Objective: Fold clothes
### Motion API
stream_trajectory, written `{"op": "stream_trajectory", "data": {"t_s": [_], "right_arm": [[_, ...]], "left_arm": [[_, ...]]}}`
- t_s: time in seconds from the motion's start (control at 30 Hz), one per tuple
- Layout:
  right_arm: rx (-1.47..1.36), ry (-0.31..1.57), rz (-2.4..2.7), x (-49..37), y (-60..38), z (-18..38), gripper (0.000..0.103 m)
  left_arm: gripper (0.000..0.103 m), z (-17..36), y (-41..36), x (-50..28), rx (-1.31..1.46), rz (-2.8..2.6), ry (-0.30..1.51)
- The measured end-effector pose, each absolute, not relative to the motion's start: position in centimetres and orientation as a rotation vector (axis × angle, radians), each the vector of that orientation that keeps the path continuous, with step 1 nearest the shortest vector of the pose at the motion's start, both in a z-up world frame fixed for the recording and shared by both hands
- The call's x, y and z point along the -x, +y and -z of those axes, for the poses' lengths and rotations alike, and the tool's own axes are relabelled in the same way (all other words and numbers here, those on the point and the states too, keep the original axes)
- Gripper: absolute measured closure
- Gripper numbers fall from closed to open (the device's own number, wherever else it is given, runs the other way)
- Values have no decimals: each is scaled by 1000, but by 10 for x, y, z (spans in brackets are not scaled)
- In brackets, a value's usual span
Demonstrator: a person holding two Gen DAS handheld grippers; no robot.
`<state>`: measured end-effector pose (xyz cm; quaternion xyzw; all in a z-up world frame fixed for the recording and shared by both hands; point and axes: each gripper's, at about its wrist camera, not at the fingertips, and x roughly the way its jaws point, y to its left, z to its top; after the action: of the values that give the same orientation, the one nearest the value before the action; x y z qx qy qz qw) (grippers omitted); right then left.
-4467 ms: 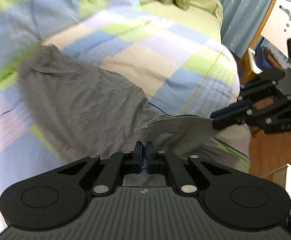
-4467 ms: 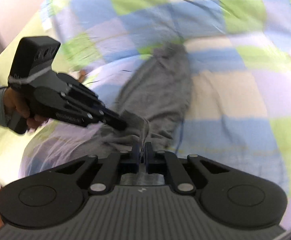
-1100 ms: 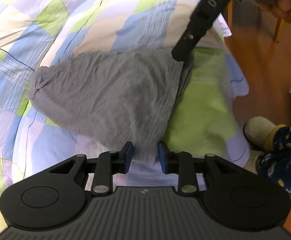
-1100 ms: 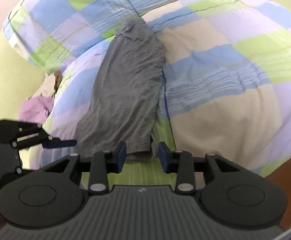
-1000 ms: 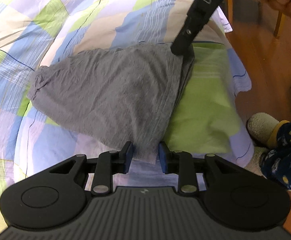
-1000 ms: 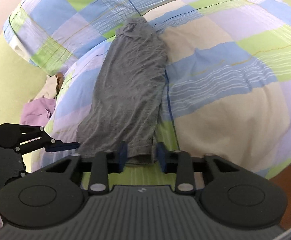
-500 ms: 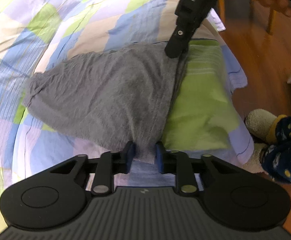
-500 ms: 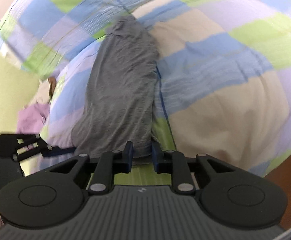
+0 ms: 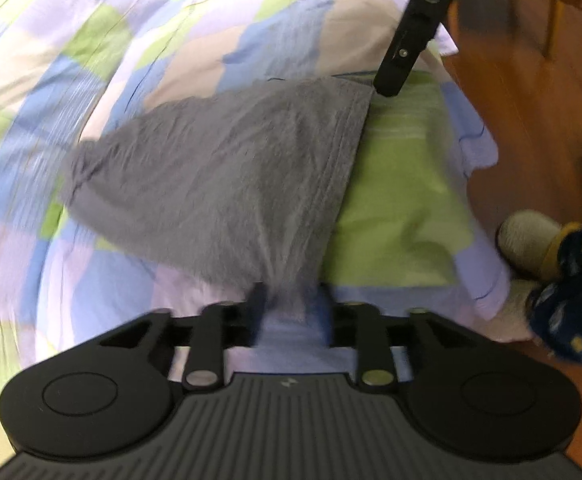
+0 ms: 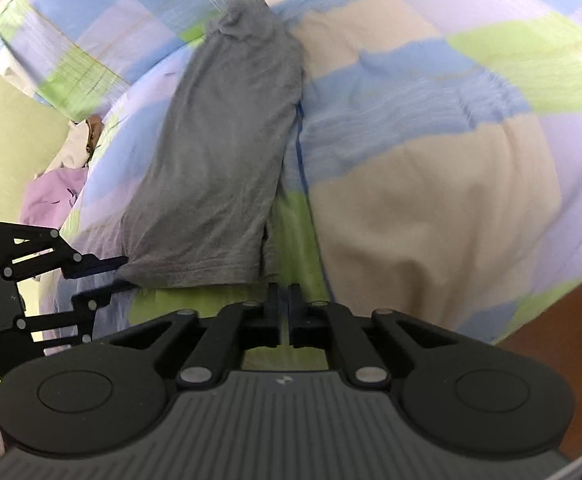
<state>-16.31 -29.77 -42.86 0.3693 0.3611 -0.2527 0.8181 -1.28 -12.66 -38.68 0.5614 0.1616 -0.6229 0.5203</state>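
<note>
A grey garment (image 9: 219,168) lies flat along the checked duvet (image 9: 91,40), its hem toward me. My left gripper (image 9: 289,304) is at the near hem corner. Its jaws are opening, and the corner lies loose between the pads. The right wrist view shows the same garment (image 10: 227,152), with the left gripper (image 10: 115,274) spread around its left hem corner. My right gripper (image 10: 286,300) sits just below the other hem corner. Its jaws are opening, only a thin slit apart, with green sheet showing through and no cloth in the gap. Its tip (image 9: 389,86) rests by the far corner.
The bed's edge drops to a wooden floor (image 9: 531,120) on the right. A person's slippered foot (image 9: 527,240) and patterned trouser leg (image 9: 571,292) stand there. Lilac and pale clothes (image 10: 51,196) lie heaped on a green surface (image 10: 3,120) at the left.
My left jaws pinched in on the hem corner half a second ago and now stand wider apart. My right jaws have drawn closer together. The garment has stayed flat in place.
</note>
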Motion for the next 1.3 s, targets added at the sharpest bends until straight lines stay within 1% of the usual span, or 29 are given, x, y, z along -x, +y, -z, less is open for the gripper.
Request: {"op": "stream_trajectory", "data": {"t_s": [0.03, 0.13, 0.23, 0.33, 0.4, 0.5, 0.6, 0.67, 0.8, 0.9, 1.1, 1.17, 1.2, 1.23, 1.3], "right_arm": [[-685, 779, 534, 164, -292, 418, 71], [-405, 754, 402, 157, -268, 396, 71], [-153, 747, 244, 136, -244, 388, 71], [116, 740, 76, 102, -216, 399, 71], [217, 752, 14, 86, -206, 409, 70], [346, 767, -28, 68, -194, 424, 68], [443, 764, -39, 58, -186, 434, 65], [455, 761, -38, 56, -187, 434, 64], [475, 764, -45, 55, -187, 434, 64], [496, 764, -54, 54, -188, 437, 64], [517, 756, -67, 53, -190, 442, 64], [486, 758, -71, 52, -193, 442, 82], [434, 762, -66, 50, -199, 440, 93], [374, 766, -59, 48, -207, 437, 96], [176, 772, -31, 45, -230, 428, 98]], "left_arm": [[58, 385, -121, 12, -1339, 1482, 410], [58, 381, -108, 12, -1321, 1443, 447], [57, 378, -108, 9, -1284, 1422, 462], [55, 378, -112, 4, -1245, 1416, 466], [54, 381, -114, 1, -1218, 1413, 467], [53, 386, -120, -7, -1201, 1390, 534], [53, 388, -133, -22, -1153, 1320, 701], [52, 386, -143, -33, -1093, 1270, 825], [49, 383, -157, -51, -983, 1191, 999], [48, 384, -162, -57, -943, 1175, 1052], [44, 388, -164, -58, -941, 1189, 1062], [44, 385, -161, -58, -942, 1214, 1029], [44, 382, -158, -56, -946, 1232, 988], [45, 378, -154, -51, -968, 1254, 904], [45, 370, -144, -35, -1058, 1303, 674]]}}
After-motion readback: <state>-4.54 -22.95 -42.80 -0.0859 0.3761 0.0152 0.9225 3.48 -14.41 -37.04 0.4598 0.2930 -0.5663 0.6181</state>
